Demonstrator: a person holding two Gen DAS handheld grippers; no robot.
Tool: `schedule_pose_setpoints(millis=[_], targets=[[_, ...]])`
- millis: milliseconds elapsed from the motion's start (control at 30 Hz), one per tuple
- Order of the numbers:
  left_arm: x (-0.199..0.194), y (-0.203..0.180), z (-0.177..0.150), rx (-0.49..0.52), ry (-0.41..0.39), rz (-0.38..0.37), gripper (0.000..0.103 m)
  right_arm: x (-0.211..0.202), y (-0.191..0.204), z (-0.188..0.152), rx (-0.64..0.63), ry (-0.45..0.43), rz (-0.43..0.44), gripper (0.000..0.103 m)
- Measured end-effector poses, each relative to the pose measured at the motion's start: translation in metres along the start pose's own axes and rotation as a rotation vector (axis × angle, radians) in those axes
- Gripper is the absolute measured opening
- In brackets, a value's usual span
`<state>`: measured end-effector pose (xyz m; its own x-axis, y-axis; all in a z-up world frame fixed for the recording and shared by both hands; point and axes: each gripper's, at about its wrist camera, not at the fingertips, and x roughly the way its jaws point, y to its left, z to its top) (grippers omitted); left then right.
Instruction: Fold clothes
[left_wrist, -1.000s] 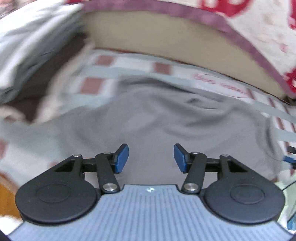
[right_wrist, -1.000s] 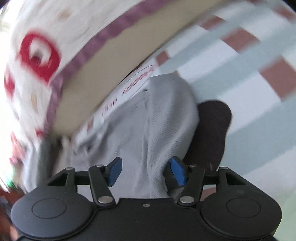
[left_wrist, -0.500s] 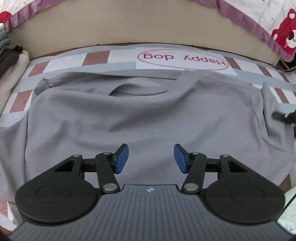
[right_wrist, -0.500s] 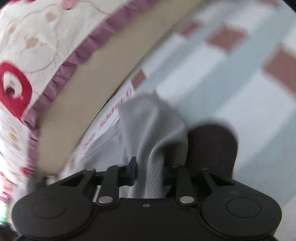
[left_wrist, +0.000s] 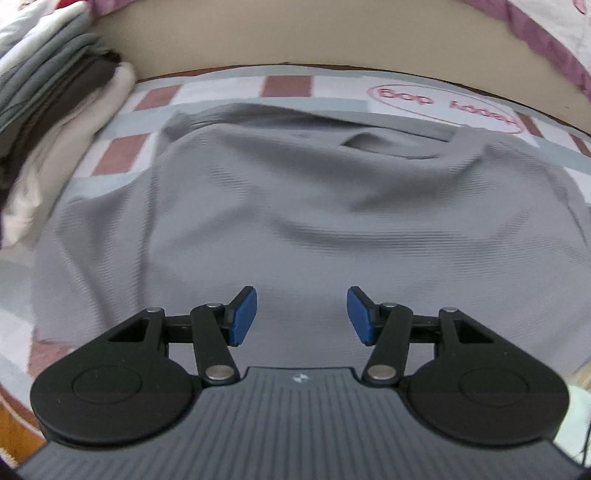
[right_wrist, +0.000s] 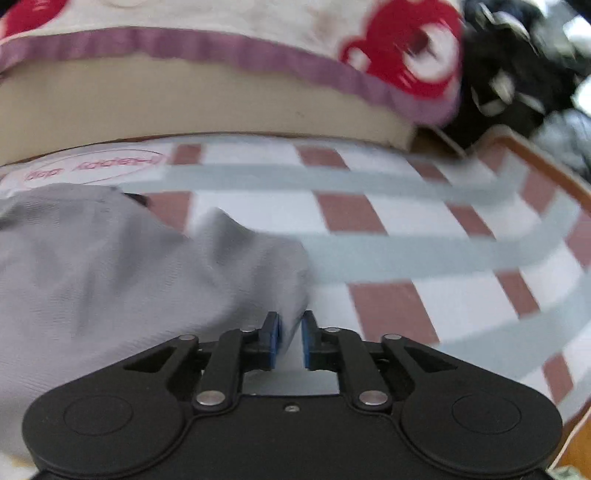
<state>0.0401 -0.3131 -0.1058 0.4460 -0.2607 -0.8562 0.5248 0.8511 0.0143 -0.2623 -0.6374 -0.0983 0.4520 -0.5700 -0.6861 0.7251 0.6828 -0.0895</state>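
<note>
**Two low wrist views over one mat**

The left wrist camera looks forward past its gripper (left_wrist: 301, 316), low and close over the shirt (left_wrist: 295, 206), toward the bed edge (left_wrist: 295, 40). The right wrist camera faces the same bed edge (right_wrist: 184, 99) from the shirt's (right_wrist: 110, 266) right side. Both views share the shirt, the checked mat (right_wrist: 406, 221) and its pink logo (left_wrist: 447, 105).

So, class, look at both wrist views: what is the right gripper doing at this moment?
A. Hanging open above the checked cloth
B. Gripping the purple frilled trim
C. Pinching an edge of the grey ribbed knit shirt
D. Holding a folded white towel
C: the right gripper has its jaws nearly closed on a fold at the edge of the grey ribbed knit shirt.
</note>
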Motion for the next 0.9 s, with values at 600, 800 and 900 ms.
schedule_pose_setpoints(millis=[600,800,900], targets=[[-0.062,0.188,0.015,-0.372,-0.117,0.205,0.065,-0.013,0.113,0.055,0.063,0.050,0.626,0.045],[-0.047,0.220,-0.008,-0.491,-0.051,0.163,0.070,-0.011,0.226,0.052,-0.099,0.198,0.806,0.045],[-0.036,0.226,-0.019,-0.560,-0.030,0.099,0.070,-0.021,0.254,0.034,-0.241,0.201,0.765,0.046]])
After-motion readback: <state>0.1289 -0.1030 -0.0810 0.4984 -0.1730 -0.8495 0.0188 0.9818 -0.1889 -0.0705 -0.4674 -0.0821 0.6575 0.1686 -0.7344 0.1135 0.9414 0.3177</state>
